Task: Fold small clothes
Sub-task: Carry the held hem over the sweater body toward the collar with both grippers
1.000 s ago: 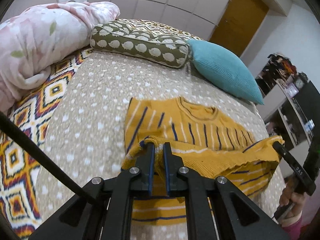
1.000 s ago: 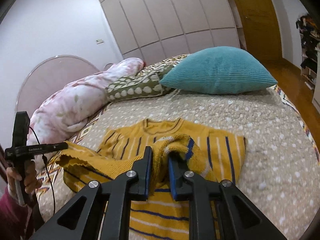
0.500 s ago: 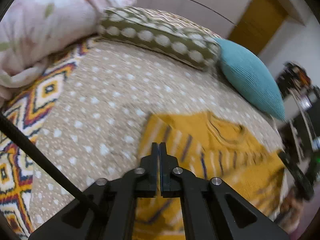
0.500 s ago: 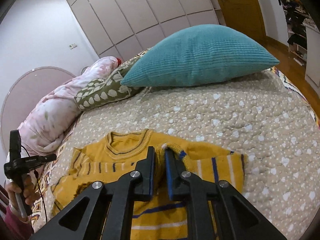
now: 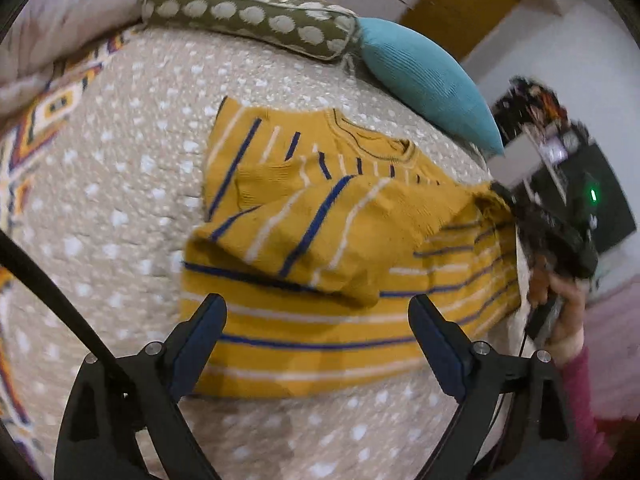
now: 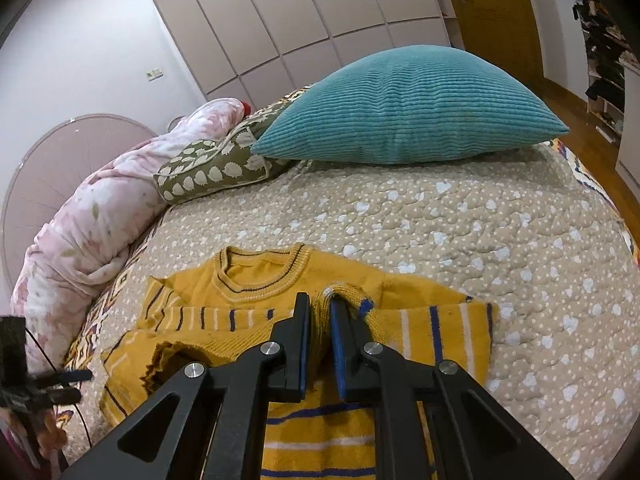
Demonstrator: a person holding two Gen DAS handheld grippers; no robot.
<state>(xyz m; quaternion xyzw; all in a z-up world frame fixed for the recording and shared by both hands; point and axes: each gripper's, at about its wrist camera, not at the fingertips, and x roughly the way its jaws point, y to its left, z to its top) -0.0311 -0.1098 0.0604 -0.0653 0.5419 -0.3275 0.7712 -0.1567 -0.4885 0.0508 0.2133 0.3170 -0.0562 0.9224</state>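
The sweater (image 5: 320,248) is a soft, light knit that looks thick enough to hold a crease yet floppy enough to sag wherever it is unsupported. It should not slip between rubbery pads, and nothing about it is fragile. The best holds appear to be its firmer ribbed parts: cuffs, hem corners and the shoulder seams by the collar.

It is mustard yellow with thin blue and white stripes and a ribbed round neck trimmed in dark lines. It lies on the quilt (image 6: 480,216) of the bed, neck toward 12 o'clock in the right wrist view, with one sleeve folded across the chest.

The right gripper (image 6: 320,316) is clenched on a bunched ribbed edge of the other sleeve, near the sweater's shoulder. The left gripper (image 5: 318,308) has its jaws opening wide, with nothing pinched; the hem area lies beyond them, untouched.

At 12 o'clock of the sweater sits a teal pillow (image 6: 408,108). At 10 o'clock lie an olive patterned cushion (image 6: 208,172) and a pink floral duvet (image 6: 88,224).
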